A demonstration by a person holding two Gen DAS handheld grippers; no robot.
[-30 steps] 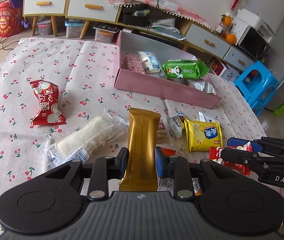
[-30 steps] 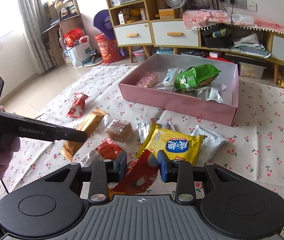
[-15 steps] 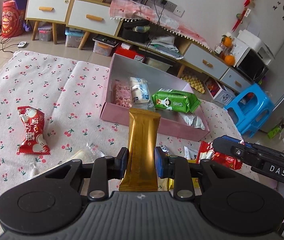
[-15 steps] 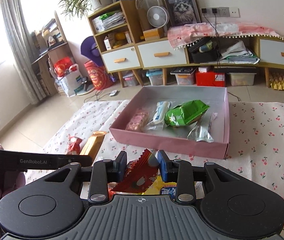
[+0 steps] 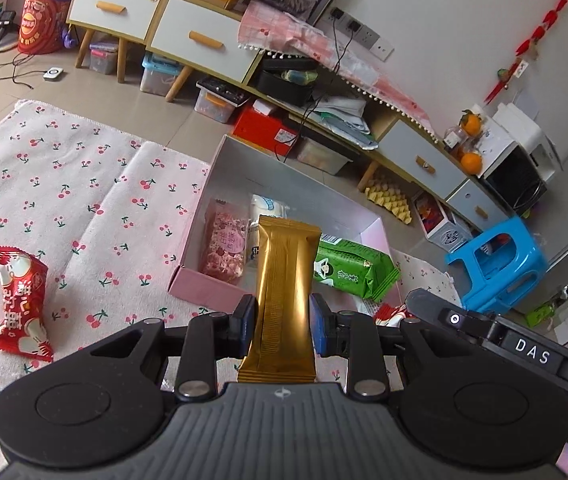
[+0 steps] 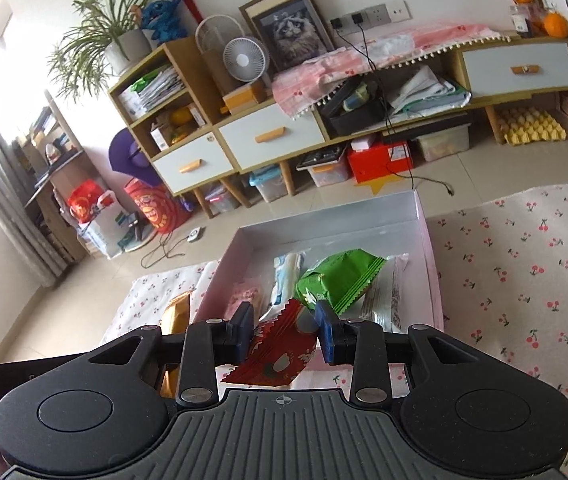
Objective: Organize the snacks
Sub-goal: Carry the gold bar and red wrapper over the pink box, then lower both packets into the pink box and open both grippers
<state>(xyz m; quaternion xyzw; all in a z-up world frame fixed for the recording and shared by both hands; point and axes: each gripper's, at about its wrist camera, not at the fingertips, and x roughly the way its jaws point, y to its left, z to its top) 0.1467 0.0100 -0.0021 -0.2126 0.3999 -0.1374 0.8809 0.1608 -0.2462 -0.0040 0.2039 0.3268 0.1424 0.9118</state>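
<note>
- Gold snack bar (image 5: 284,296) stands pinched between our left gripper (image 5: 284,318) jaws, long axis running toward 12 o'clock.
- Red wrapper (image 6: 280,350) sits clamped in our right gripper (image 6: 285,330).
- Pink box (image 5: 204,288) lies just ahead at 12 o'clock of both, so we judge neither nearer.

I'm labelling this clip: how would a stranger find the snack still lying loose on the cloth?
Start at the pink box on the cherry-print cloth. Left of it, alone on the cloth, lies a red packet. It is crumpled, with white figures and lettering, unlike the smooth gold one.
</note>
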